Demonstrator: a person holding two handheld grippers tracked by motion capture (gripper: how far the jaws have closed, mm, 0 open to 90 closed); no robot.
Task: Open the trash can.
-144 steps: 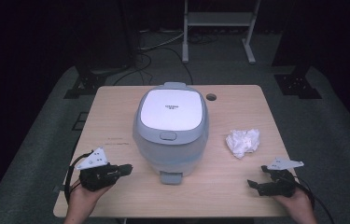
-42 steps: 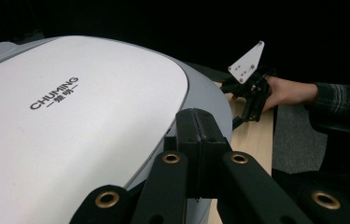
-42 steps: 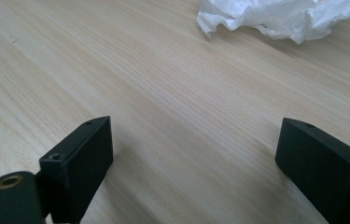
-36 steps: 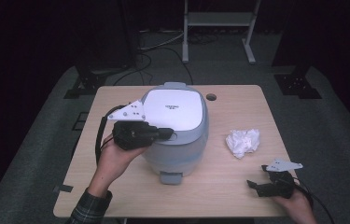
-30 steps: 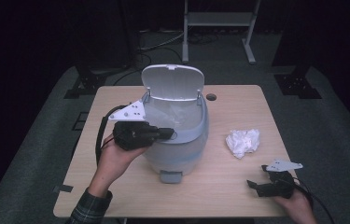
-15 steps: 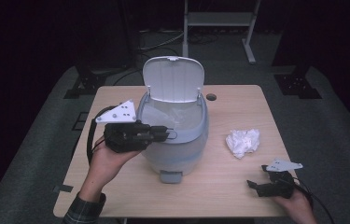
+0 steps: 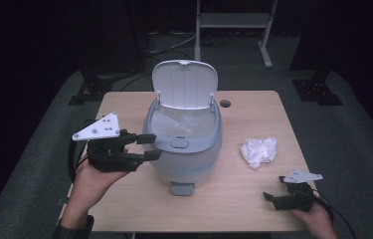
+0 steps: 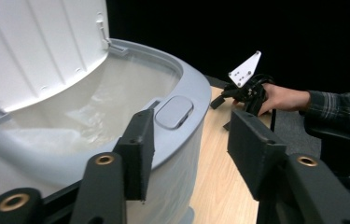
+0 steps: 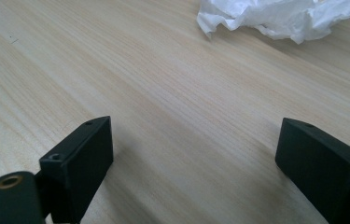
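A grey-and-white bin [image 7: 186, 159] stands mid-table with its white lid [image 7: 185, 84] swung up; a clear liner shows inside. The push button [image 8: 174, 112] sits on the front rim. My left gripper [image 7: 154, 146] hovers level at the bin's left front, its jaws just opened, apart and pressing on nothing; in the left gripper view [image 8: 191, 130] the rim lies just beyond them. My right gripper [image 7: 276, 190] rests open at the front right of the table, empty [image 9: 193, 135]. A crumpled white paper [image 7: 258, 151] lies right of the bin, ahead of the right jaws [image 9: 275, 16].
The wooden table [image 7: 243, 199] has a small cable hole [image 7: 225, 103] behind the bin. A foot pedal [image 7: 180, 188] juts from the bin's front. Dark floor, cables and a metal stand [image 7: 233, 20] lie beyond the far edge.
The bin lid has swung fully up. My left gripper has drawn back leftward from the bin's front and its jaws have opened. The right hand has kept still.
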